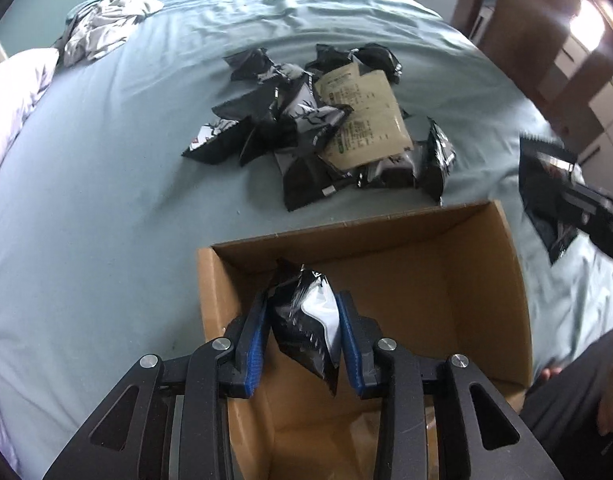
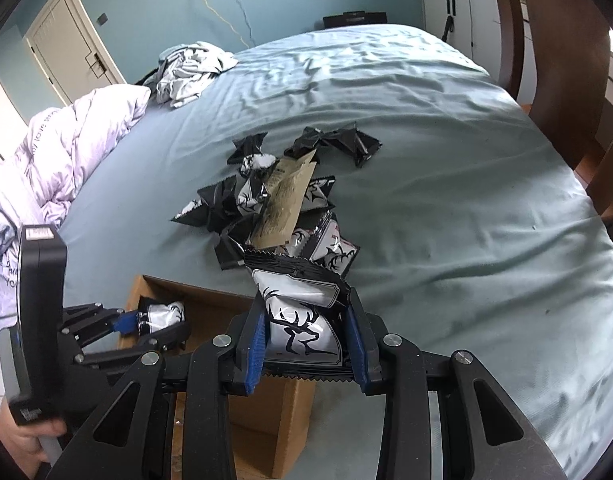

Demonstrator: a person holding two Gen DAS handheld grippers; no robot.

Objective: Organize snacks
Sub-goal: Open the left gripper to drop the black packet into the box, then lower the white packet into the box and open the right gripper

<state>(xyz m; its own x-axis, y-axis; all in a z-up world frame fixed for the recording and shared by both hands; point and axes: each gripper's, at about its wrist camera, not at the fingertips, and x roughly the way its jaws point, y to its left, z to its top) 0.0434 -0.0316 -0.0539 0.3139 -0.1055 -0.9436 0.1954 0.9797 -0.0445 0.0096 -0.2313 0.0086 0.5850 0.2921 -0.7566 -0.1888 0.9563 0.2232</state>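
Black-and-white foil is crinkling between both pairs of blue pads. Inside the left gripper (image 1: 304,336) a snack packet (image 1: 306,320) is hanging, squeezed from either side, the jaws standing partway apart and clamped on it; the packet is dangling down into the open cardboard box (image 1: 466,280), close to the box's left wall and far left corner. The right gripper (image 2: 306,344) is pinching a second packet with a stag printed on it (image 2: 298,320), its jaws likewise partway apart and pressing on the packet's two sides, the serrated seam jutting out beyond the pads. That one is being held above the box's right-hand edge, over the sheet rather than down inside the box.

Just beyond the box's far wall the remaining snacks are lying in a loose pile (image 1: 318,128) on the bed, roughly in the middle of the mattress. Most are the same black wrappers with white antler markings; a tan paper packet (image 1: 362,120) with printed text is resting on top of them, tilted.

The pale blue sheet (image 2: 446,160) is lying wrinkled all over the bed. Along the bed's left edge a lilac quilt (image 2: 86,132) is bunching up, and near the far left corner a crumpled grey-and-white cloth (image 2: 190,68) is sitting in a heap. A person's hand (image 2: 22,440) is gripping the left tool's handle, seen from the right wrist.
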